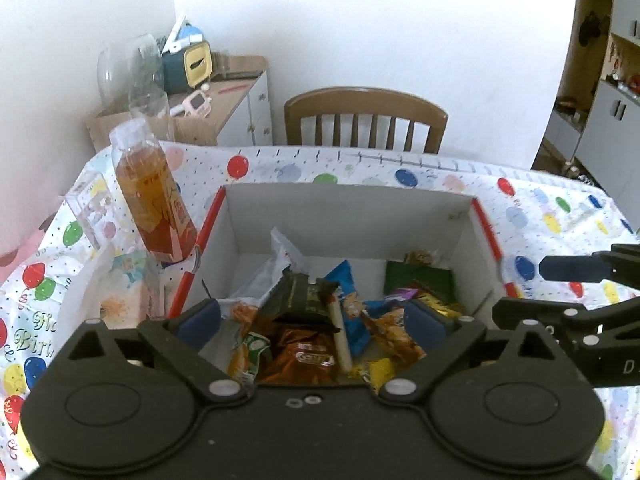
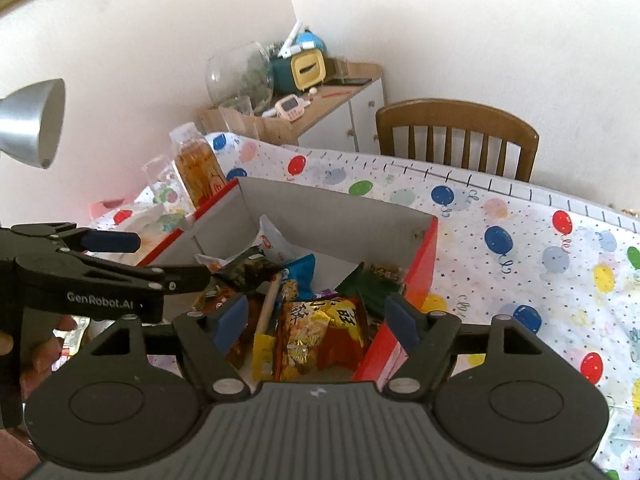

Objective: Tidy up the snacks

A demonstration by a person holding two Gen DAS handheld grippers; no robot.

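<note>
A red cardboard box [image 1: 486,228] with white inner walls stands on the balloon-print tablecloth, full of snack packets [image 1: 308,344]: orange, blue, dark green and yellow wrappers plus a pale stick [image 1: 339,332]. My left gripper [image 1: 314,318] hovers above the box's near side, open, with nothing between its blue pads. In the right wrist view the same box [image 2: 420,264] shows its snack packets [image 2: 320,332]. My right gripper [image 2: 320,320] is open over the box's near right corner, holding nothing. The left gripper [image 2: 136,258] reaches in from the left, a hand beneath it.
A bottle of amber drink [image 1: 154,196] and a clear plastic case [image 1: 90,208] stand left of the box. A wooden chair [image 1: 364,120] sits behind the table, a cabinet [image 1: 228,100] with glassware at back left. A silver lamp shade [image 2: 34,120] hangs at left.
</note>
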